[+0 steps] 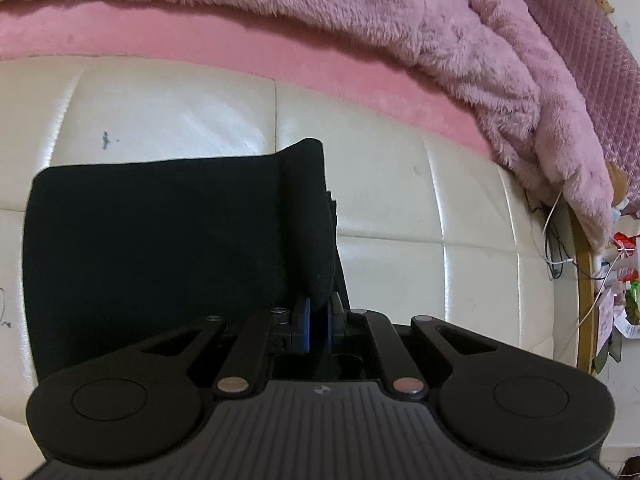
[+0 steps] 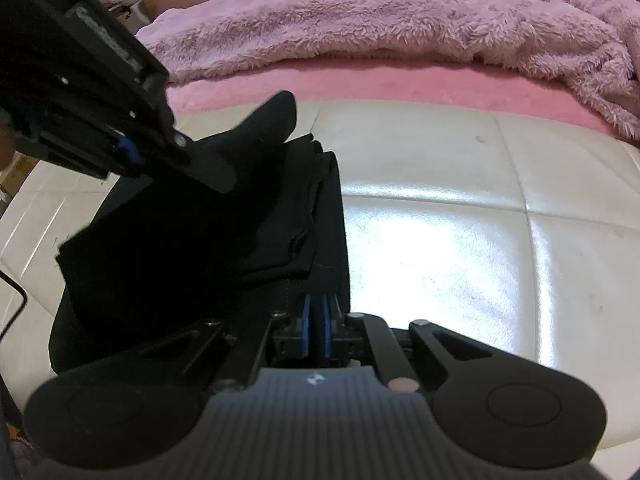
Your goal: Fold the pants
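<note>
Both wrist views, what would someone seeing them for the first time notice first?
First, the black pants, folded into a thick stack on the cream quilted cushion, dark against its glossy surface. The left gripper and the right gripper are each shut on the pants' right edge. Behind, a fluffy pink blanket spills over the cushion's far side.

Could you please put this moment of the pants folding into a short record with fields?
garment: black pants, partly folded, several layers stacked at their right edge
surface: cream padded bench
behind it: pink mattress edge with a fluffy pink blanket on top
left gripper: shut on a raised fold of the pants
right gripper: jaws nearly together on the pants' near edge
clutter: cables at the bench's far right
fold status: not yet laid flat
</note>
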`<state>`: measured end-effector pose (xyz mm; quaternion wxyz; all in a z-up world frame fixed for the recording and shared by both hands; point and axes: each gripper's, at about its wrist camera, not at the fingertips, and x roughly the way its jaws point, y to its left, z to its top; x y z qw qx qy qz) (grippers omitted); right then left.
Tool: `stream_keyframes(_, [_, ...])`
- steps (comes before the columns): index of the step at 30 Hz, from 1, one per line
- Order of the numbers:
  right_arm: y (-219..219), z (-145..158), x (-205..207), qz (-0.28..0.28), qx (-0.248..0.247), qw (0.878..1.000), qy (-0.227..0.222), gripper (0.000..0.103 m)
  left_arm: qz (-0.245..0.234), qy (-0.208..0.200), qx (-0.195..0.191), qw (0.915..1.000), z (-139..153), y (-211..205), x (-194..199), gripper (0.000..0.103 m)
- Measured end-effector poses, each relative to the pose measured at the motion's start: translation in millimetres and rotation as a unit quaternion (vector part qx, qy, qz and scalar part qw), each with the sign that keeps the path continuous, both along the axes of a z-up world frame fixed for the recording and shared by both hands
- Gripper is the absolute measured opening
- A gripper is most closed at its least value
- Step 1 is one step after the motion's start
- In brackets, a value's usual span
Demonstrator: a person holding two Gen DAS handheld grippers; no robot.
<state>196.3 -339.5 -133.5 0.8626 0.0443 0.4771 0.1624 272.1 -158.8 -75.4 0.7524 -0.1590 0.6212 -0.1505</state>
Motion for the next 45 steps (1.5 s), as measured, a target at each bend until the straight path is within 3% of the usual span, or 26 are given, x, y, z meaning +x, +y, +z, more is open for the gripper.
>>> stream_keyframes(4, [-2,2,1,-0.011,-0.004,1.000,0.001,0.005,-0.008,0.009,-0.004,0.9999,-5,-2,1,0.009])
stream_keyframes(9, [-5,13,-6,-0.037,-0.004,0.999,-0.009,0.008,-0.015,0.020,-0.058,0.9980,-3,4,2,0.026])
stream_keyframes(10, [-6,16,-8,-0.042,-0.003,0.999,-0.011,0.008,-0.017,0.014,-0.066,0.9975,1,8,1,0.031])
stream_keyframes(13, [-11,27,-16,-0.059,0.004,0.998,-0.019,0.009,-0.027,-0.019,-0.074,0.9967,16,25,-8,0.032])
stream_keyframes(18, [-23,48,-33,-0.093,0.039,0.994,-0.038,0.027,-0.013,-0.082,-0.048,0.9954,34,75,-25,0.032])
stream_keyframes(26, [-11,19,-31,-0.089,0.114,0.989,0.025,0.027,0.041,-0.078,-0.020,0.9959,8,140,-56,0.032])
stream_keyframes(27, [-9,14,-30,-0.091,0.119,0.988,0.031,0.025,0.044,-0.075,-0.018,0.9960,5,145,-58,0.032])
stream_keyframes(28, [-7,12,-29,-0.091,0.127,0.987,0.035,0.008,0.047,-0.074,-0.013,0.9961,2,149,-61,0.032])
stream_keyframes(30, [-3,17,-28,-0.086,0.139,0.986,0.032,0.003,0.047,-0.076,-0.005,0.9960,0,153,-63,0.032])
stream_keyframes(36, [18,97,-31,-0.038,0.107,0.992,-0.045,0.001,0.024,-0.101,0.013,0.9945,5,151,-63,0.031])
stream_keyframes(38, [19,110,-29,-0.028,0.072,0.996,-0.045,0.001,0.013,-0.115,0.019,0.9932,4,145,-61,0.029])
stream_keyframes(41, [15,80,-20,-0.041,0.022,0.999,0.001,0.001,0.001,-0.130,0.018,0.9914,-3,136,-57,0.025])
stream_keyframes(45, [6,37,-18,-0.069,-0.013,0.998,0.005,0.002,-0.007,-0.136,0.030,0.9903,-16,126,-53,0.022])
